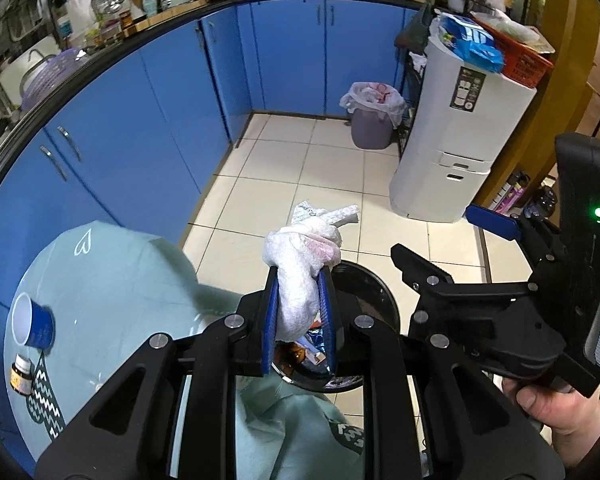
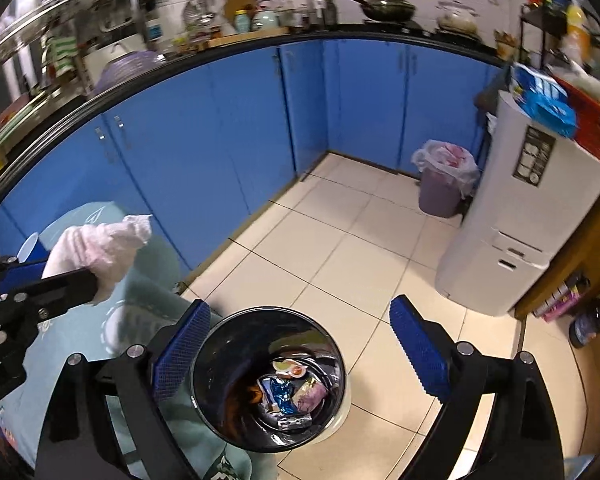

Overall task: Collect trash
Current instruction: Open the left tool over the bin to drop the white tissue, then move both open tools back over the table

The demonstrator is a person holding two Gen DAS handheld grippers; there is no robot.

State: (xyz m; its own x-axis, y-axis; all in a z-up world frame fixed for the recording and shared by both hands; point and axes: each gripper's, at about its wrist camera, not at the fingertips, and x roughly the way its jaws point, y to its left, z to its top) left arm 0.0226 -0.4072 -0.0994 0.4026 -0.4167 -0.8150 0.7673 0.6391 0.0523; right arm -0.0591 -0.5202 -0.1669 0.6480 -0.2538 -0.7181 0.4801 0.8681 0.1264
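My left gripper is shut on a crumpled white and pink tissue wad, which sticks up past its blue pads over the edge of a round black trash bin. From the right wrist view the same tissue wad and left gripper hang at the left, above the table edge. My right gripper stands open right above the trash bin, nothing between its fingers. Inside the bin lie several wrappers. In the left wrist view the right gripper shows at the right, held by a hand.
A round table with a pale green cloth bears a blue paper cup and a small jar. Blue cabinets line the wall. A purple bin with a bag and a white appliance stand on the tiled floor.
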